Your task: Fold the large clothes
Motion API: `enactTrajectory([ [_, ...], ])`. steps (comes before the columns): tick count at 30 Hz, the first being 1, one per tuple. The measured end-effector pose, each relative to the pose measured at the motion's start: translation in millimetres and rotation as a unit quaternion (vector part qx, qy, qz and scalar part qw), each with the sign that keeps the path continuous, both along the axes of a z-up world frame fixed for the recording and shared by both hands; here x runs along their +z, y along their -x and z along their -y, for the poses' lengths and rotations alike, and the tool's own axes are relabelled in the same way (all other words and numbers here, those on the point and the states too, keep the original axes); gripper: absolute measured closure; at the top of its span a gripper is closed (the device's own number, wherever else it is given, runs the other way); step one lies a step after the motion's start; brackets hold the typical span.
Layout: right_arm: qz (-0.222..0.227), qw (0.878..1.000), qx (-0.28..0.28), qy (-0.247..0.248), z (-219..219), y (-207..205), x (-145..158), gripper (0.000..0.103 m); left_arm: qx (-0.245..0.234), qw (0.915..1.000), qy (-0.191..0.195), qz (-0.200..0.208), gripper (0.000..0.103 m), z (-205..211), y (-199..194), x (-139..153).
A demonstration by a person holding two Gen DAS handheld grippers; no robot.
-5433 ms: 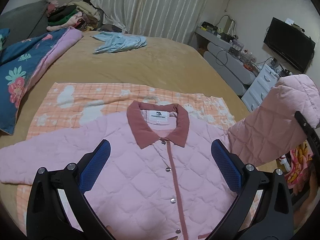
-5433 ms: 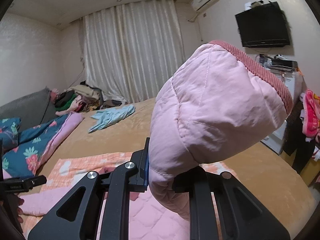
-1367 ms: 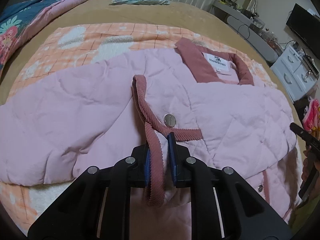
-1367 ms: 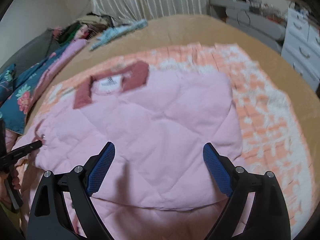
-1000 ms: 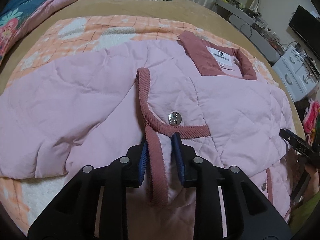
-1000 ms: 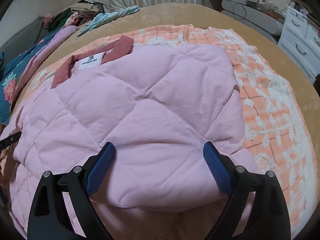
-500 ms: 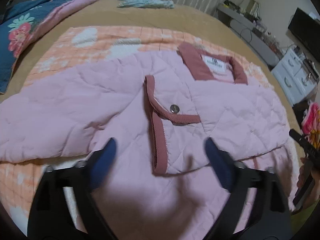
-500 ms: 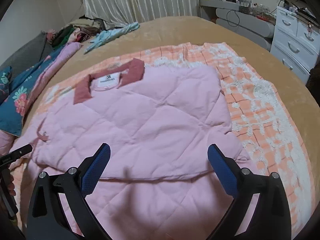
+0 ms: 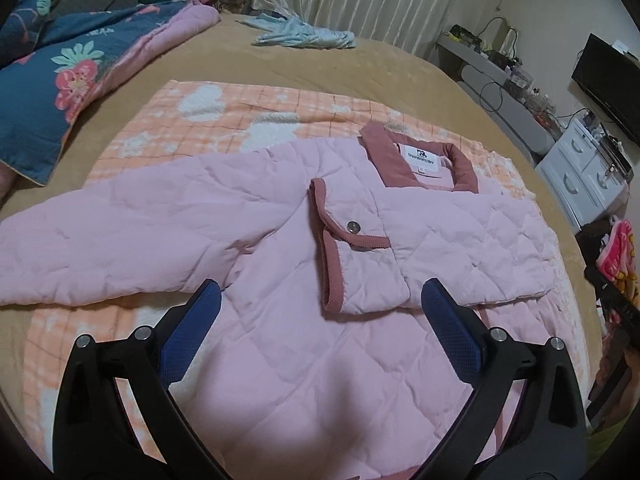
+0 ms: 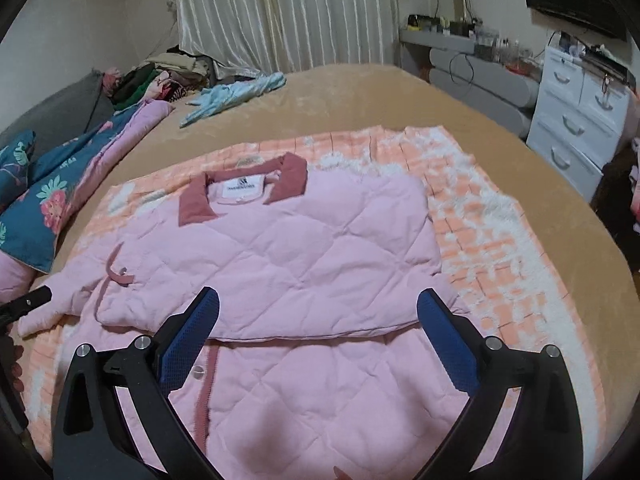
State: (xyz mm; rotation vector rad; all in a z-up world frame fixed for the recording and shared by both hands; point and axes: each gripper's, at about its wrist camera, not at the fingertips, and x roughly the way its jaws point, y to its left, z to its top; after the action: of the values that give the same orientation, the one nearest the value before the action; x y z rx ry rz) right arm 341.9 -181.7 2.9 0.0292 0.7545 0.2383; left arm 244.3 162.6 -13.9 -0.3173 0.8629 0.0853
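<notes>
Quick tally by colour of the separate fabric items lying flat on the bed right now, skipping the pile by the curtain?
Pink: 1, the quilted jacket, one sleeve folded across its front
Orange-and-white check: 1, the blanket under it
Light blue: 1, the crumpled garment near the far edge
Dark blue floral: 1, the quilt at the side
Total: 4
</notes>
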Motion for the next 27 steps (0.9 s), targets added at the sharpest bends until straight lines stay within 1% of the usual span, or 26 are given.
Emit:
enactTrajectory([
  [4, 0.019, 1.000, 0.009, 0.007, -10.0, 14.7, 14.9, 0.004, 0.004, 1.0000, 0.000, 0.007, 0.009, -4.3, 12.5, 8.3],
  [8, 0.027, 0.999, 0.023, 0.026, -28.2, 26.6, 21.2, 0.004, 0.010, 0.9998, 0.004, 0.013, 0.009, -11.0, 26.6, 15.9],
  [15, 0.036, 0.998, 0.048, 0.029, -58.9, 45.2, 29.4, 0.004, 0.029, 0.9994, 0.000, 0.020, 0.009, -26.8, 48.7, 22.9],
  [21, 0.043, 0.996, 0.068, 0.031, -87.2, 57.8, 37.6, 0.004, 0.058, 0.9975, -0.019, 0.035, 0.009, -42.9, 69.6, 28.5],
  [27, 0.053, 0.995, 0.080, 0.022, -112.4, 69.4, 42.2, 0.004, 0.085, 0.9948, -0.039, 0.039, 0.009, -62.0, 86.3, 31.1],
])
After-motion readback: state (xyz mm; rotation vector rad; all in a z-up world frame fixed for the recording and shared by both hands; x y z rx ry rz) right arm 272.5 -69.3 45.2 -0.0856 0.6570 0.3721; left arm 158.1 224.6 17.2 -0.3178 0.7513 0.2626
